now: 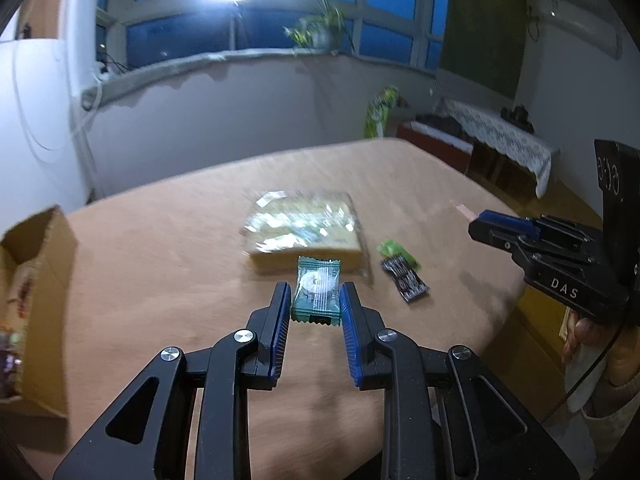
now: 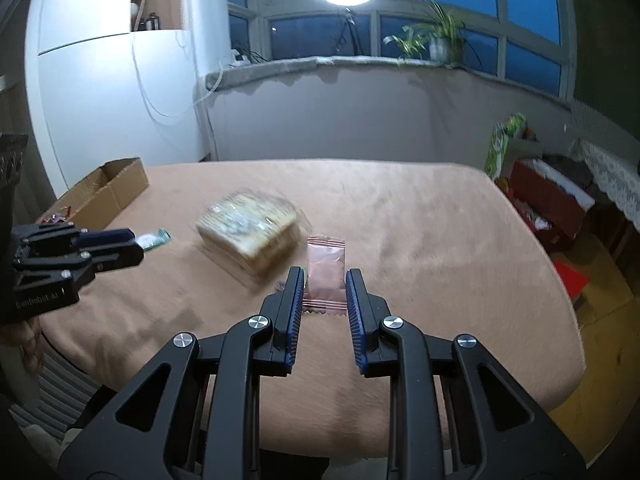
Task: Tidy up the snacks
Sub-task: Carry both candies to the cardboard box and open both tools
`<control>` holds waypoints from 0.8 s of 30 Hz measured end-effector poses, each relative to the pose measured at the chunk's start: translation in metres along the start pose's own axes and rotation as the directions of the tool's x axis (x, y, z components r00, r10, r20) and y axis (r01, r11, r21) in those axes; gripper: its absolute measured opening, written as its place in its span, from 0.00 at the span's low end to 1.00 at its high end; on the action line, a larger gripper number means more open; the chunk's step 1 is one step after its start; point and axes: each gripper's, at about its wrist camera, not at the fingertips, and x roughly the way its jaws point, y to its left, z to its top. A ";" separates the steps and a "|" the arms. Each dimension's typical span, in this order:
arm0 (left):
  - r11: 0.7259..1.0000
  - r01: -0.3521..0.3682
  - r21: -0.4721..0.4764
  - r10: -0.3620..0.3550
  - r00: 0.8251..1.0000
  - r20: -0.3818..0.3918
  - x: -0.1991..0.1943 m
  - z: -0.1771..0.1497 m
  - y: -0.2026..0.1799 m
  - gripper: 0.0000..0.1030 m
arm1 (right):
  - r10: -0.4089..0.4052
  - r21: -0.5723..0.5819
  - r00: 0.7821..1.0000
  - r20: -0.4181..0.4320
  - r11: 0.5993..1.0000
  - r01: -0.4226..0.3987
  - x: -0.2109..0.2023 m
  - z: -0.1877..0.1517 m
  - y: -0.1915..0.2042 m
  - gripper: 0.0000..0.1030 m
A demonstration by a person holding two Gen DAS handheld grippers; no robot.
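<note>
My left gripper [image 1: 315,292] is shut on a green snack packet [image 1: 316,294], held above the tan-covered table [image 1: 160,280]. My right gripper [image 2: 325,280] is shut on a pink snack packet [image 2: 325,268], also lifted off the cloth. A clear-wrapped pack of bread [image 1: 304,228] lies mid-table, blurred, just beyond both held packets. A small green packet [image 1: 394,247] and a black packet [image 1: 406,282] lie to its right. The right wrist view shows the left gripper [image 2: 136,246] at the left with the green packet [image 2: 154,240] sticking out of it.
An open cardboard box [image 2: 108,192] with a few wrapped snacks inside sits at the table's far left corner. The table's right edge drops to a floor crowded with a red box [image 2: 548,200] and bags. A white fridge [image 2: 100,100] stands behind the box.
</note>
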 end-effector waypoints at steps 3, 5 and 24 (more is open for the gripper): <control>1.000 -0.027 -0.009 0.028 0.998 0.047 -0.019 0.003 0.012 0.23 | 0.002 -0.041 1.000 0.026 0.999 -0.001 -0.009 0.014 0.020 0.22; 0.999 -0.039 -0.022 0.040 0.997 0.071 -0.028 0.005 0.021 0.23 | 0.005 -0.057 0.999 0.039 0.998 -0.003 -0.013 0.020 0.030 0.22; 0.962 -0.208 -0.178 0.238 0.956 0.171 -0.102 -0.027 0.114 0.23 | 0.142 -0.246 0.988 0.067 0.962 -0.121 0.003 0.069 0.169 0.22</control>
